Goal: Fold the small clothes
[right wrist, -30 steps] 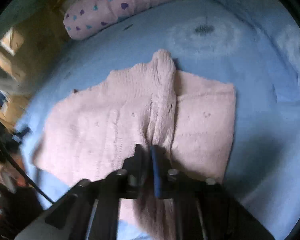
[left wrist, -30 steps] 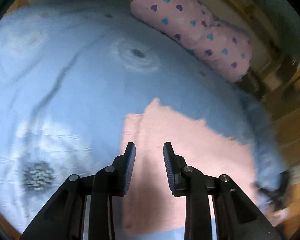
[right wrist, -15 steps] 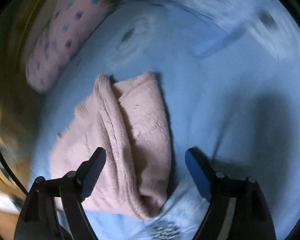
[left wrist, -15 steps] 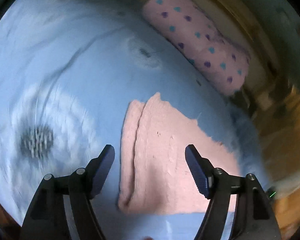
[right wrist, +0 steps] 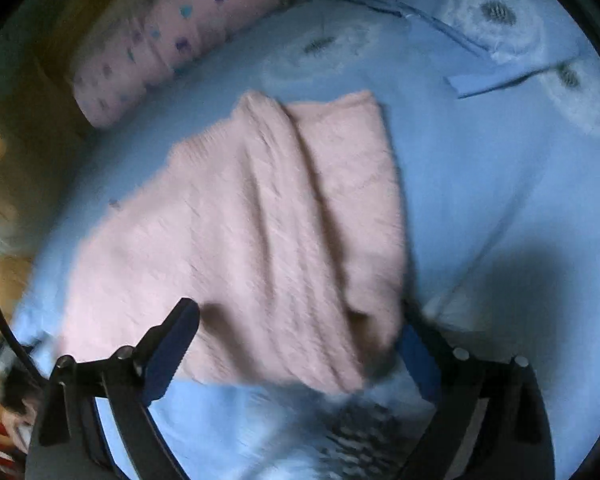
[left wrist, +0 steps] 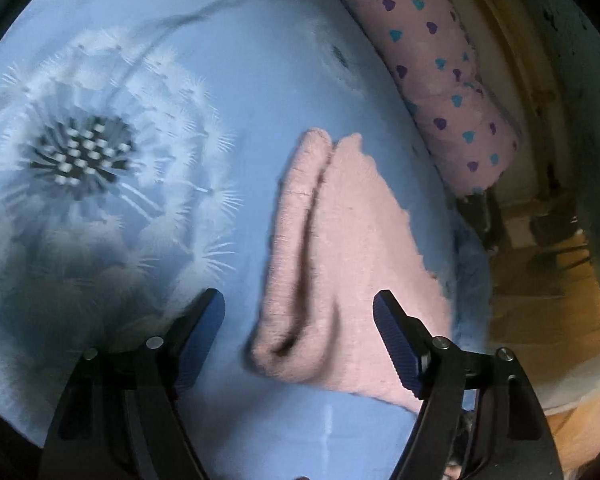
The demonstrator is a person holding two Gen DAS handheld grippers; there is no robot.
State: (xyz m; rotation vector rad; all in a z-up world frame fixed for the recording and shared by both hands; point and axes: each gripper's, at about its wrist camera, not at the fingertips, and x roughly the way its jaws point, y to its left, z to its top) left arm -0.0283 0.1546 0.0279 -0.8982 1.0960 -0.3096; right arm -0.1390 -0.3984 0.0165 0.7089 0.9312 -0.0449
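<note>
A fuzzy pink knit (left wrist: pixel 340 248), folded into soft lengthwise ridges, lies on a smooth blue dandelion-print sheet (left wrist: pixel 228 80) beside a heart-dotted fleece roll (left wrist: pixel 440 80), between the jaws of the left gripper (left wrist: pixel 298 316) and right gripper (right wrist: pixel 296 332), both opening wide and gripping nothing.

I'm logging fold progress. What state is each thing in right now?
Pink knit: folded over, lying rumpled on the bedsheet, gripped by neither gripper.
Left gripper: jaws opening, astride the knit's near edge.
Right gripper: jaws opening, knit between them.
Heart-print roll: rolled, at the sheet's edge.
Bedsheet: spread, slightly creased.
</note>
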